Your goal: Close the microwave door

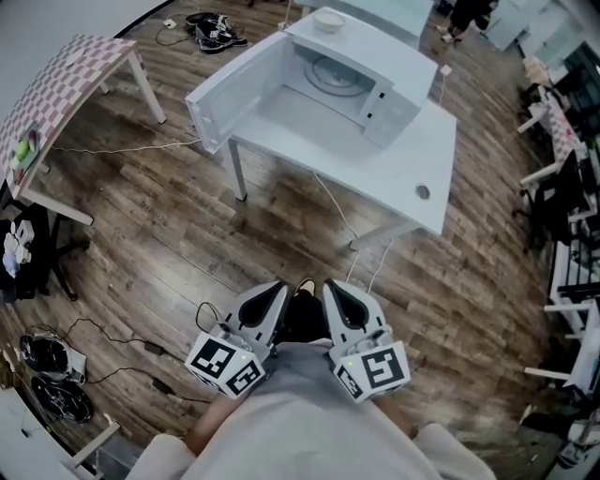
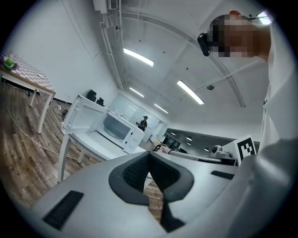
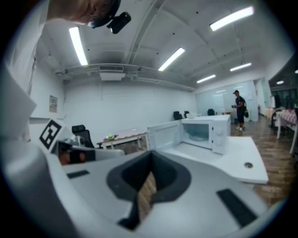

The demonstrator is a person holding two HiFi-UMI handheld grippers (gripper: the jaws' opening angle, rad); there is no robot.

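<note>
A white microwave point(image 1: 352, 80) stands on a white table point(image 1: 403, 159) well ahead of me. Its door point(image 1: 234, 94) is swung wide open to the left, and the glass turntable shows inside. Both grippers are held low against my body, far from the table. My left gripper point(image 1: 275, 291) and right gripper point(image 1: 335, 289) sit side by side, each shut with nothing between its jaws. The left gripper view shows the shut left gripper point(image 2: 149, 155) with the microwave point(image 2: 118, 128) and open door point(image 2: 86, 118) far off. Beyond the right gripper point(image 3: 151, 155), the microwave point(image 3: 205, 132) and door point(image 3: 165, 135) appear again.
A white bowl point(image 1: 328, 19) rests on top of the microwave. A checkered table point(image 1: 66, 84) stands at the left, with cables trailing over the wooden floor point(image 1: 169, 234). Desks and chairs point(image 1: 562, 187) line the right side. A person point(image 3: 239, 109) stands far behind.
</note>
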